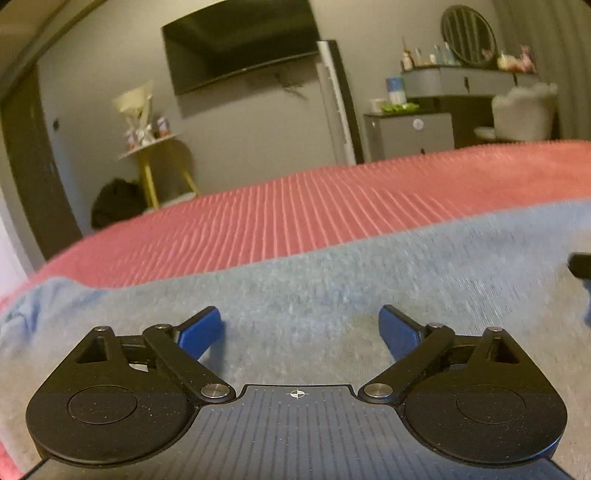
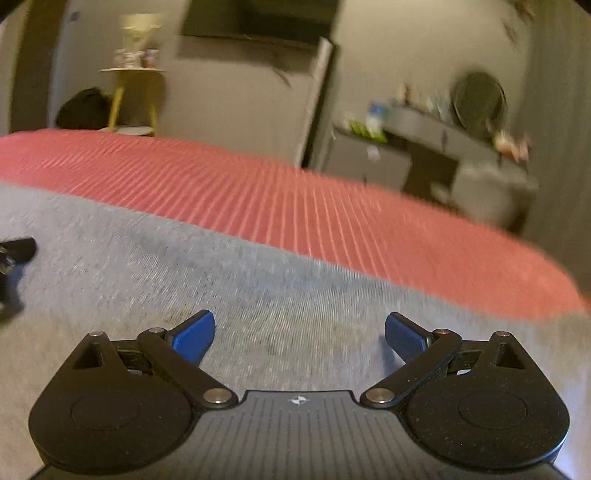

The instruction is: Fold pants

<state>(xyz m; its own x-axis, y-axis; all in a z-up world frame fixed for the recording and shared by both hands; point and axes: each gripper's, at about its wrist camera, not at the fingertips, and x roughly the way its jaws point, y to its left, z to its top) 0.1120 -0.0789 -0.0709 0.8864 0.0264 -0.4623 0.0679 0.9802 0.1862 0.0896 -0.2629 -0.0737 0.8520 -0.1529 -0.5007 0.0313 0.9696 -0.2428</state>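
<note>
One grey pants [image 1: 332, 280] on one red bed [image 1: 295, 206]. Two grippers: left gripper [image 1: 301, 328] and right gripper [image 2: 300, 334], jaws wide apart, holding nothing. One dark screen [image 1: 240, 40] at 12 o'clock.

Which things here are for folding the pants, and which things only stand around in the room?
For the job: grey pants, red bedspread under them, left tool, right tool, both open.
Only around: TV, yellow side table, round mirror, grey cabinet.

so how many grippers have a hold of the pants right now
0. The left gripper and the right gripper both hover open over the grey pants, nothing between their blue pads.
</note>
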